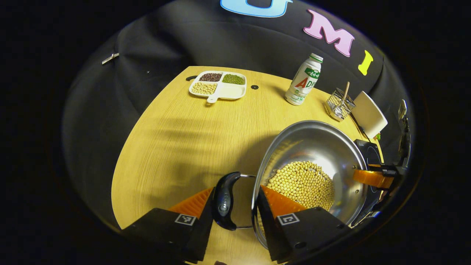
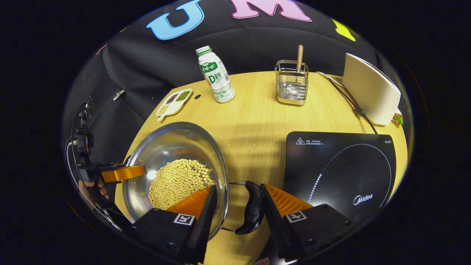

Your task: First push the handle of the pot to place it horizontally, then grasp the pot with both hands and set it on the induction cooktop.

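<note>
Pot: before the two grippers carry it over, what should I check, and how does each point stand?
1. Left gripper straddles left handle and pot wall: ok.
2. Right gripper straddles right handle and wall: ok.
3. Both grips pressed tight: cannot tell.
4. Beans settled low in pot: ok.
5. Induction cooktop surface bare: ok.
6. Pot on cooktop: not ok, it is beside it.

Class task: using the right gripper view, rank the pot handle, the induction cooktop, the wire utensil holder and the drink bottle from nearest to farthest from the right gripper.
1. Pot handle, between the right gripper fingers.
2. Induction cooktop, just ahead to the right.
3. Wire utensil holder, far side, right of centre.
4. Drink bottle, far edge, left of the holder; close to call with the holder.
</note>
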Available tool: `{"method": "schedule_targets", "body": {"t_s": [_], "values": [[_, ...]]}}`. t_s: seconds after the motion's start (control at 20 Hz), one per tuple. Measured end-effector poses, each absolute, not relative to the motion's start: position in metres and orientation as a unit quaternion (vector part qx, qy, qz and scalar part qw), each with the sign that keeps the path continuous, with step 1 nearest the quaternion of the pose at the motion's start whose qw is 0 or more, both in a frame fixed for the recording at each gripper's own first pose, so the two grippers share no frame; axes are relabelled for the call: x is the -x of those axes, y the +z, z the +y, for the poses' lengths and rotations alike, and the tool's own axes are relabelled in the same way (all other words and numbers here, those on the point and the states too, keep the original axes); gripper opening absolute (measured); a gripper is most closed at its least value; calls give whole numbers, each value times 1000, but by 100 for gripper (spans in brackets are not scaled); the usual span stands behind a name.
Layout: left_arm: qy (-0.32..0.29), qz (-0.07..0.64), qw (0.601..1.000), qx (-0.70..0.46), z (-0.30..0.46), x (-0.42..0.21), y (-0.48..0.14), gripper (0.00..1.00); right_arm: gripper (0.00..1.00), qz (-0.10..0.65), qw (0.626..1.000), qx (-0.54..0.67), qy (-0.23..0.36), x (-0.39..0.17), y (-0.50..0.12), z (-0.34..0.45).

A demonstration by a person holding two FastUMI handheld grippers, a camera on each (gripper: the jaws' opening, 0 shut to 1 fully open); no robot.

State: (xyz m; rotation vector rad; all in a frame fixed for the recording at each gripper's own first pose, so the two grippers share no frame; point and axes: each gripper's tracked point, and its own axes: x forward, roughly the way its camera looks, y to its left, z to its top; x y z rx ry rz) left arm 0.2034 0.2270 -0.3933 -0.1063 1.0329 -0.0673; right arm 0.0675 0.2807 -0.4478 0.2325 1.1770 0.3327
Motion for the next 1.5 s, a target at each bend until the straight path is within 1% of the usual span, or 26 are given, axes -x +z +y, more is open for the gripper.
{"method": "schedule_targets", "body": {"t_s": [0.05, 0.1, 0.15, 0.2, 0.25, 0.3, 0.4, 0.45, 0.5, 0.55, 0.6, 0.75, 0.85, 0.9, 0.95, 1.1, 1.15, 1.2, 1.25, 1.45, 1.5], "values": [[-35, 495, 867, 48, 228, -202, -393, 65, 67, 554, 812, -102, 152, -68, -449, 280], [-38, 497, 866, 44, 228, -202, -394, 64, 63, 559, 810, -94, 150, -65, -449, 280], [-42, 496, 866, 41, 229, -203, -395, 63, 64, 565, 808, -85, 147, -64, -452, 281], [-45, 495, 867, 39, 230, -205, -394, 63, 58, 570, 806, -76, 144, -62, -455, 281], [-47, 493, 868, 38, 232, -205, -395, 62, 65, 575, 803, -68, 143, -60, -457, 283], [-48, 491, 869, 36, 233, -206, -394, 61, 66, 581, 798, -60, 145, -55, -460, 283], [-47, 492, 869, 36, 232, -207, -394, 60, 64, 585, 797, -71, 135, -58, -457, 284], [-46, 491, 869, 35, 231, -205, -392, 58, 55, 587, 795, -74, 133, -57, -457, 283], [-46, 495, 867, 38, 231, -202, -391, 60, 59, 589, 794, -71, 135, -55, -456, 282], [-45, 497, 866, 44, 229, -200, -393, 55, 55, 588, 794, -66, 138, -54, -455, 282], [-42, 500, 864, 51, 228, -196, -391, 56, 55, 587, 795, -65, 139, -52, -452, 281], [-40, 494, 867, 50, 224, -183, -368, 56, 55, 580, 799, -74, 140, -48, -429, 273], [-36, 498, 866, 35, 218, -174, -351, 55, 55, 590, 791, -79, 140, -39, -416, 265], [-33, 505, 862, 32, 213, -169, -343, 56, 51, 594, 788, -83, 139, -36, -409, 259], [-32, 509, 860, 30, 207, -164, -336, 55, 55, 596, 787, -85, 140, -33, -404, 252], [-35, 508, 860, 26, 181, -159, -319, 55, 55, 588, 791, -94, 141, -32, -390, 226], [-37, 507, 861, 24, 172, -157, -315, 58, 55, 586, 792, -97, 139, -33, -387, 216], [-39, 505, 862, 22, 161, -158, -310, 55, 55, 583, 795, -97, 138, -34, -384, 205], [-41, 503, 863, 20, 150, -159, -307, 55, 55, 579, 798, -97, 135, -37, -380, 193], [-55, 498, 865, 19, 103, -163, -300, 58, 55, 576, 802, -99, 123, -43, -373, 143], [-59, 497, 865, 18, 92, -165, -299, 55, 55, 576, 802, -98, 121, -45, -373, 131]]}}
